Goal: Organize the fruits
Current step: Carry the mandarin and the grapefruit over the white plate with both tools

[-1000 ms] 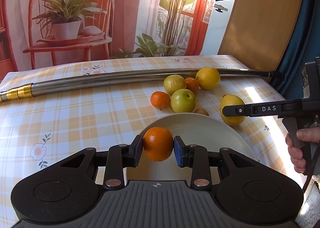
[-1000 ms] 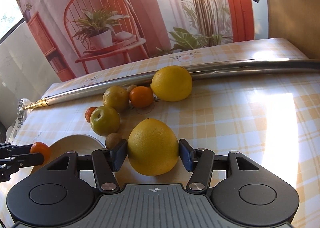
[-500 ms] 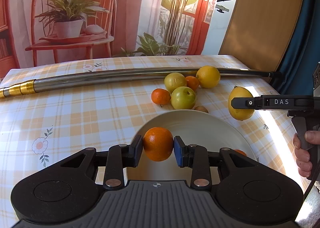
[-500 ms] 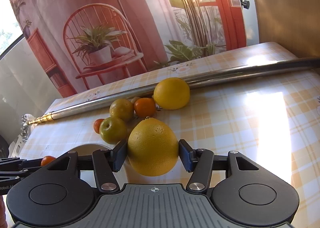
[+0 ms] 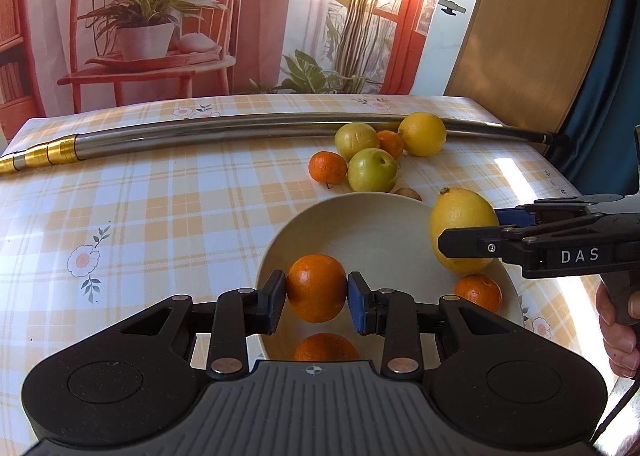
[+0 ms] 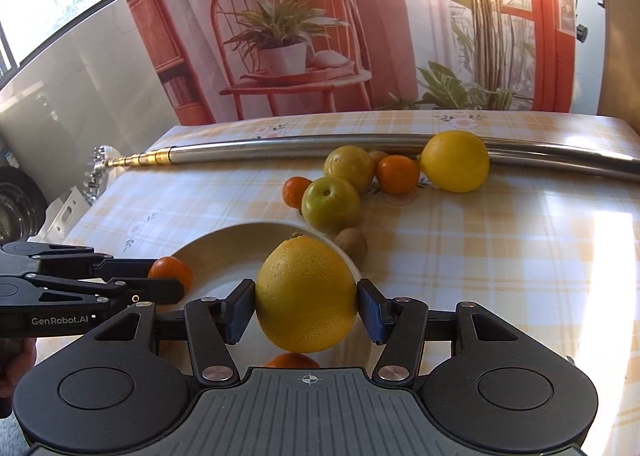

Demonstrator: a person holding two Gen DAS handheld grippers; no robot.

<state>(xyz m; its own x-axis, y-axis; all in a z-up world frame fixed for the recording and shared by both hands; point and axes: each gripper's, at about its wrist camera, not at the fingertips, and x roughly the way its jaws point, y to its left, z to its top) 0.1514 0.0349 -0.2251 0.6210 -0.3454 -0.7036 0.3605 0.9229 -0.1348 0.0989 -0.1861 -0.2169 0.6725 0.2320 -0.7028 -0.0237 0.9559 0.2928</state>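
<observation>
My left gripper (image 5: 317, 298) is shut on an orange (image 5: 316, 287), held over the near side of a cream plate (image 5: 360, 216). Two more oranges lie on the plate, one under the held fruit (image 5: 326, 348) and one at the right (image 5: 477, 293). My right gripper (image 6: 306, 310) is shut on a large lemon (image 6: 306, 294), held above the plate's right rim (image 6: 224, 240). From the left wrist view that lemon (image 5: 460, 228) hangs over the plate's right edge. Loose fruit sits behind the plate: a green apple (image 5: 372, 175), a small orange (image 5: 327, 167), a yellow lemon (image 5: 423, 134).
A long steel pole (image 5: 240, 132) with a gold tip lies across the far side of the checked tablecloth (image 5: 140, 216). A small brown fruit (image 6: 351, 244) rests beside the plate. A person's hand (image 5: 618, 320) grips the right tool. A printed backdrop stands behind the table.
The right gripper lifted the lemon off the table and carried it left over the plate's rim. The left gripper moved forward over the plate with its orange, bringing two plated oranges into view.
</observation>
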